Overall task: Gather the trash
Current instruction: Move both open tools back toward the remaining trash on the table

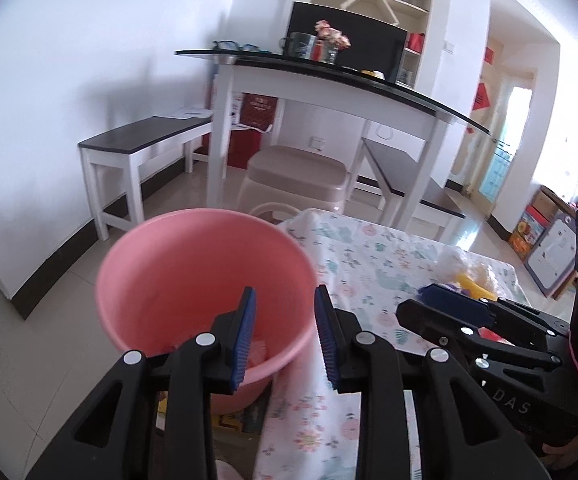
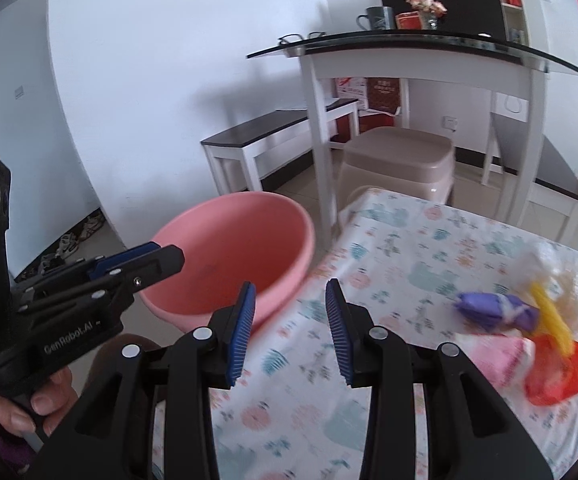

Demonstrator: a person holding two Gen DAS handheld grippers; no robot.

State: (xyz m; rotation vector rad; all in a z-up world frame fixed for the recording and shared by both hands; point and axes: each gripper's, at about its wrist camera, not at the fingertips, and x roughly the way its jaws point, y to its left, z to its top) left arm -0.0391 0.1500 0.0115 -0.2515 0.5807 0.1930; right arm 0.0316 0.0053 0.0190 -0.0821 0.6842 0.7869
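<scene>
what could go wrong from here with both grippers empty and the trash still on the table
1. The pink bucket stands off the edge of the cloth-covered table, so a loosely gripped piece could drop on the floor on the way over.
2. The purple wrapper, yellow strip, pink packet and red wrapper lie bunched together; the right gripper might pinch two or snag the cloth.
3. The left gripper hangs over the bucket, close enough to collide with the right.
</scene>
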